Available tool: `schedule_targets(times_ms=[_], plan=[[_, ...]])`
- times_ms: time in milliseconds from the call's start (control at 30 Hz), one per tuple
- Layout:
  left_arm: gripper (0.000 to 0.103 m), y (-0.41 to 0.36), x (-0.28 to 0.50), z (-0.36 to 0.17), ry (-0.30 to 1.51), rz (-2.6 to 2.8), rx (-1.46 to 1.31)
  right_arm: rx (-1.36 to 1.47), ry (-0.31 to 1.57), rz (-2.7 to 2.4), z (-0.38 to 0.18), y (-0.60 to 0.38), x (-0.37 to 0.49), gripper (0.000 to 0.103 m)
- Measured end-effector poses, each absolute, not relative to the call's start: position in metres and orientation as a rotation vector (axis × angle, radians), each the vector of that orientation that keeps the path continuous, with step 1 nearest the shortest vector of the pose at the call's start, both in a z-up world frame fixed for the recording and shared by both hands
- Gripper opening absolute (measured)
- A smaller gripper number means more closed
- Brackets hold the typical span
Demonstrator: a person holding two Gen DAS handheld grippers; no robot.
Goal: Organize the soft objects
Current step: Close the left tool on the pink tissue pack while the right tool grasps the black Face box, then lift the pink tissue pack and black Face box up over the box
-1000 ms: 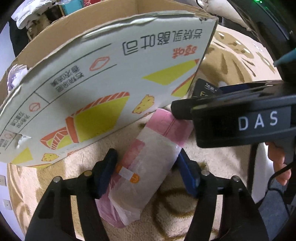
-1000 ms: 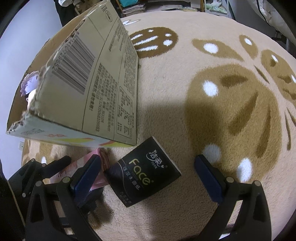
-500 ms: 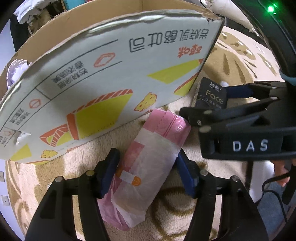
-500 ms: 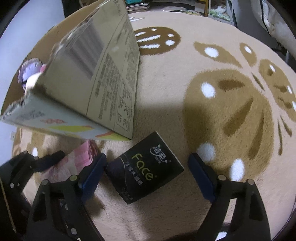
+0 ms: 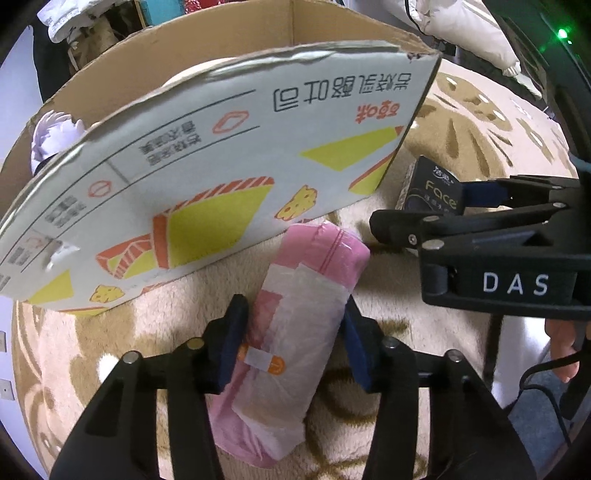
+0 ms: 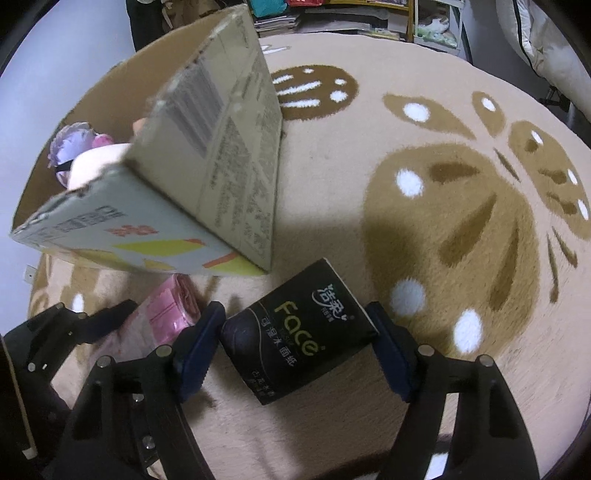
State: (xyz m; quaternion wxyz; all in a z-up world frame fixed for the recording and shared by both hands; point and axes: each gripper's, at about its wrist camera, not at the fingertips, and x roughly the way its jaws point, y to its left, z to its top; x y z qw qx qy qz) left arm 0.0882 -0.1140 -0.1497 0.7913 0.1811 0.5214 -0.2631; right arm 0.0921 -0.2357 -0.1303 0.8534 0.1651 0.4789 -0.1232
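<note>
1. The left gripper has its jaws pressed on a pink roll lying on the rug.
2. The right gripper has its jaws against both sides of a black tissue pack, also on the rug.
3. Neither is boxed yet, I judge.
4. Beyond, the cardboard box already holds a plush toy.

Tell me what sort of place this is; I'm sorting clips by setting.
Probably a lived-in room at home: a plush patterned rug covers the floor, cluttered shelves stand at its far edge, and a reused cardboard box serves as storage.
</note>
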Motion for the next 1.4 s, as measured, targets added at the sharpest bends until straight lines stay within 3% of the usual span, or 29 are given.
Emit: schedule_targets(times_ms=[100, 167, 267, 867, 1400], plan=[[0.036, -0.111, 0.084, -0.146, 1.126, -0.587, 0.374, 0.346, 1.002, -0.253, -0.128, -0.232, 0.086, 0.081], [0.024, -0.108, 0.082, -0.142, 1.118, -0.573, 0.366, 0.339, 0.997, -0.249, -0.126, -0.228, 0.082, 0.081], [0.019, -0.103, 0.079, -0.137, 1.125, -0.590, 0.338, 0.323, 0.987, -0.245, -0.117, -0.220, 0.084, 0.081], [0.017, -0.075, 0.069, -0.122, 1.136, -0.570, 0.234, 0.325, 0.941, -0.239, -0.090, -0.205, 0.054, 0.081], [0.017, -0.055, 0.042, -0.024, 0.845, -0.604, 0.199, 0.268, 0.782, -0.207, -0.035, -0.187, 0.036, 0.081]])
